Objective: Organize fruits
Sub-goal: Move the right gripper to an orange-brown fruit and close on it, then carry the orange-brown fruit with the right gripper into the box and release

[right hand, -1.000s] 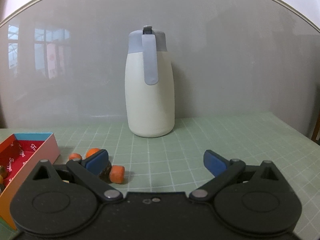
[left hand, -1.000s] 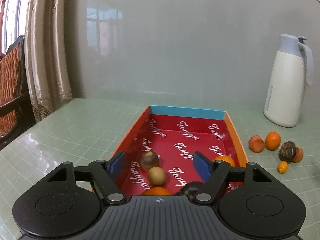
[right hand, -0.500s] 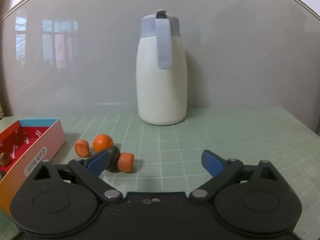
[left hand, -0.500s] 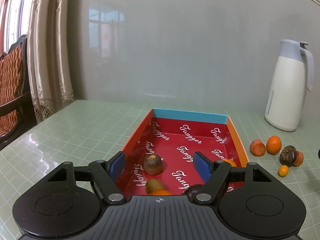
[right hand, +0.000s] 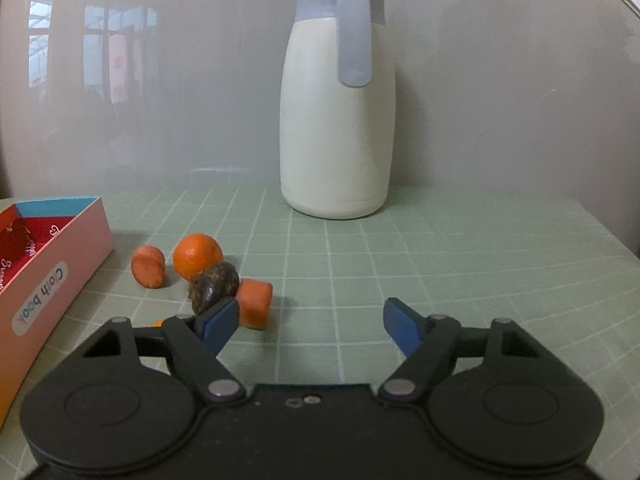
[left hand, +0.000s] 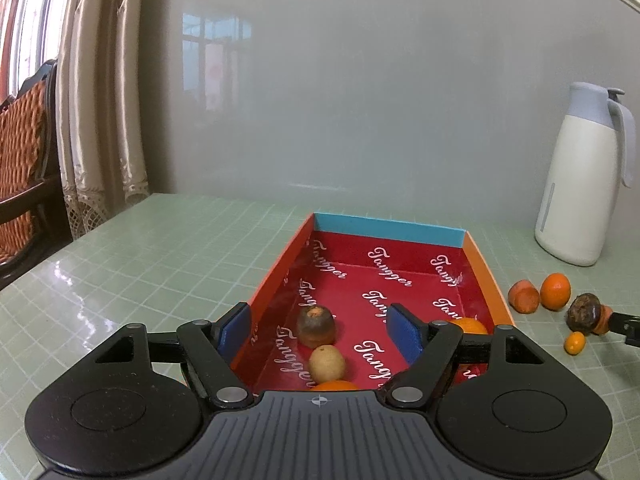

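Note:
An open red box [left hand: 400, 276] with a blue far wall holds a brown fruit [left hand: 316, 325], a tan kiwi [left hand: 327, 364] and oranges [left hand: 466, 326]. My left gripper [left hand: 320, 330] is open and empty above the box's near end. To the box's right lie a carrot piece [right hand: 148, 266], an orange [right hand: 197, 255], a dark fruit [right hand: 214, 287] and a second carrot piece [right hand: 254, 302]. My right gripper [right hand: 310, 322] is open and empty, just in front of these; its left fingertip overlaps the dark fruit. A small kumquat [left hand: 575, 342] lies nearby.
A white thermos jug [right hand: 338, 120] with a grey-blue lid stands at the back against the wall; it also shows in the left wrist view [left hand: 576, 184]. The box's pink outer wall [right hand: 52, 280] is at the right gripper's left. A chair [left hand: 20, 168] and curtains are far left.
My right gripper has moved forward and left toward the loose fruits, which now sit close to its left finger. My left gripper has drawn back slightly over the box.

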`<state>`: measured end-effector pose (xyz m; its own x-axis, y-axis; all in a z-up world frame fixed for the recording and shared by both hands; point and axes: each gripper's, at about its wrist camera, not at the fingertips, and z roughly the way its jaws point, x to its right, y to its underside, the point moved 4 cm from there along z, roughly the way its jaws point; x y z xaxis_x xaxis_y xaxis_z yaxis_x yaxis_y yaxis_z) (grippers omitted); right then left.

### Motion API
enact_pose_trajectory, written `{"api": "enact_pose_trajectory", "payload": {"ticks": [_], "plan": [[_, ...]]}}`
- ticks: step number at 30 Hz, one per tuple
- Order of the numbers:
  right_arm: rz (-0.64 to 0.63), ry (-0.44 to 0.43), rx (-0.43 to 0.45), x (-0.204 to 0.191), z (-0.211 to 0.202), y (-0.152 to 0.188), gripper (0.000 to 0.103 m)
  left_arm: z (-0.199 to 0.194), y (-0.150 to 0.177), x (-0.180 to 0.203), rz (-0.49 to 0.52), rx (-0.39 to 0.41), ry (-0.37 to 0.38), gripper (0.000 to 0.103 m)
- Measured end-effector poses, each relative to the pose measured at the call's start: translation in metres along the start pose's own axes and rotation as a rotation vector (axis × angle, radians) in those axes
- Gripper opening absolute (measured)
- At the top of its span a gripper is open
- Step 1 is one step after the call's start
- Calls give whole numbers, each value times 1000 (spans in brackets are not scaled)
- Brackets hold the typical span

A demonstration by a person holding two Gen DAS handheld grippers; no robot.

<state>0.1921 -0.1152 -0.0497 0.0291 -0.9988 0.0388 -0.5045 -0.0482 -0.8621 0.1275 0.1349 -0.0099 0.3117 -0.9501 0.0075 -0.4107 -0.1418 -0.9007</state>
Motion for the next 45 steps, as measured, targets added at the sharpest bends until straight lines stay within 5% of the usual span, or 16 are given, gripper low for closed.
{"api": "enact_pose_trajectory", "payload": {"ticks": [14, 18, 23, 45], "plan": [[13, -56, -45, -14, 23, -9, 70, 6, 0, -2, -23, -1, 22, 74], [-6, -81, -101, -25, 31, -7, 45, 5, 0, -3, -24, -2, 32, 74], [0, -77, -97, -25, 27, -5, 30, 2, -2, -3, -34, 8, 32, 74], [8, -97, -45, -23, -13, -20, 29, -22, -9, -19, -46, 45, -9, 74]]}}
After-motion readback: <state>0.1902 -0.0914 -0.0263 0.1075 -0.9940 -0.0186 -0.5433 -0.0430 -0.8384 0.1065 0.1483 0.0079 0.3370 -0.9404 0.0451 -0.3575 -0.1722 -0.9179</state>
